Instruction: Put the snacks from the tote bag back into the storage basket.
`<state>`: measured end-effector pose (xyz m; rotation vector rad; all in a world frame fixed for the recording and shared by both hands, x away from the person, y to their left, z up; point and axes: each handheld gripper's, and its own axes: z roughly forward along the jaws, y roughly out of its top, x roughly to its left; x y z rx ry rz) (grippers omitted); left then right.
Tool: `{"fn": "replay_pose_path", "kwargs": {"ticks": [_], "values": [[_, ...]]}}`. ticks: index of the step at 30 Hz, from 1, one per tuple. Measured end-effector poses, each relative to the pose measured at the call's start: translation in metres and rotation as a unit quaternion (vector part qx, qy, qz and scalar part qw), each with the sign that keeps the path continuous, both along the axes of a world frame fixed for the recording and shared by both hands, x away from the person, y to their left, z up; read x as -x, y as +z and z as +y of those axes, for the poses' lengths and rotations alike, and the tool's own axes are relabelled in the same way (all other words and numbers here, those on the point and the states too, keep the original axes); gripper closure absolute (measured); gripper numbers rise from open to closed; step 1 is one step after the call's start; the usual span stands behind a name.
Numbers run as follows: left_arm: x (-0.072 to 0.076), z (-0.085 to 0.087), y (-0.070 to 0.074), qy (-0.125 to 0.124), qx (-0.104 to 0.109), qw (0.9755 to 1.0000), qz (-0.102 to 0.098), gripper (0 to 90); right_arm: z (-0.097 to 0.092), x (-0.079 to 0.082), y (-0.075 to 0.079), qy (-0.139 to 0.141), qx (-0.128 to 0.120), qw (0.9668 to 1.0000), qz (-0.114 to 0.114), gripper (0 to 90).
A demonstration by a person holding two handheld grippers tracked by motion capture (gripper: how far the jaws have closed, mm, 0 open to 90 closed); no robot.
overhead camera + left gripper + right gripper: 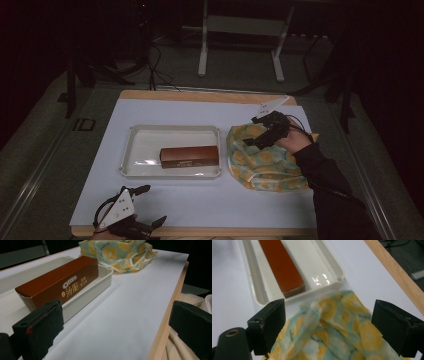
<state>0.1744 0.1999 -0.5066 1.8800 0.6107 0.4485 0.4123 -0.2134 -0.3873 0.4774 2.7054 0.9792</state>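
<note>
One brown box (189, 156) in tray (145, 134).

Table (200, 200): tray (135, 150), cloth bag (265, 165)

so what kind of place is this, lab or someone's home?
Most likely a lab or data-collection setup, not a home. A white sheet covers a wooden table holding a few props; cables trail over dark carpet around a metal stand; black surroundings; a person works with a handheld left gripper and right gripper.

i see a brown box (189, 156) with white lettering, a cream tray (131, 145), a teal cloth (260, 160) with yellow citrus slices — black jaws.
</note>
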Motion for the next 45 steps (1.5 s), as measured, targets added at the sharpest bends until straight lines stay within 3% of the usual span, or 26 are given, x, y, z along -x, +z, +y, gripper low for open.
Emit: {"fn": "replay_pose_path", "kwargs": {"ticks": [9,11,22,29,33,35,37,40,41,45], "values": [[0.0,0.0,0.0,0.0,0.001,1.0,0.0,0.0,-0.021,0.009,-0.008,-0.051,-0.005,0.9986,-0.01,11.7],[0.0,0.0,0.0,0.0,0.001,1.0,0.0,0.0,-0.025,0.012,-0.011,-0.064,-0.002,0.9977,-0.022,11.7],[0.0,0.0,0.0,0.0,0.002,1.0,0.0,0.0,-0.051,0.031,-0.029,-0.115,-0.013,0.993,-0.024,13.3],[-0.001,-0.001,0.0,0.001,0.002,1.0,0.001,0.0,-0.069,0.05,-0.039,-0.159,-0.036,0.9856,-0.045,13.1],[-0.001,-0.001,0.0,0.001,0.001,1.0,0.001,0.0,-0.079,0.061,-0.041,-0.182,-0.064,0.9799,-0.053,12.8],[-0.001,-0.001,0.0,0.001,0.001,1.0,0.001,0.0,-0.083,0.066,-0.043,-0.181,-0.068,0.9798,-0.05,11.6],[-0.001,-0.001,0.0,0.001,0.002,1.0,0.0,0.0,-0.085,0.073,-0.045,-0.191,-0.062,0.9776,-0.063,11.6],[-0.001,0.0,0.0,0.002,0.002,1.0,0.0,0.0,-0.089,0.08,-0.049,-0.198,-0.07,0.9756,-0.065,11.5],[-0.001,0.0,0.0,0.003,0.003,1.0,0.001,0.0,-0.093,0.087,-0.052,-0.211,-0.078,0.9714,-0.077,11.5],[-0.001,-0.001,0.0,0.002,0.0,1.0,0.002,0.0,-0.098,0.099,-0.062,-0.224,-0.102,0.9663,-0.077,11.6]]}}
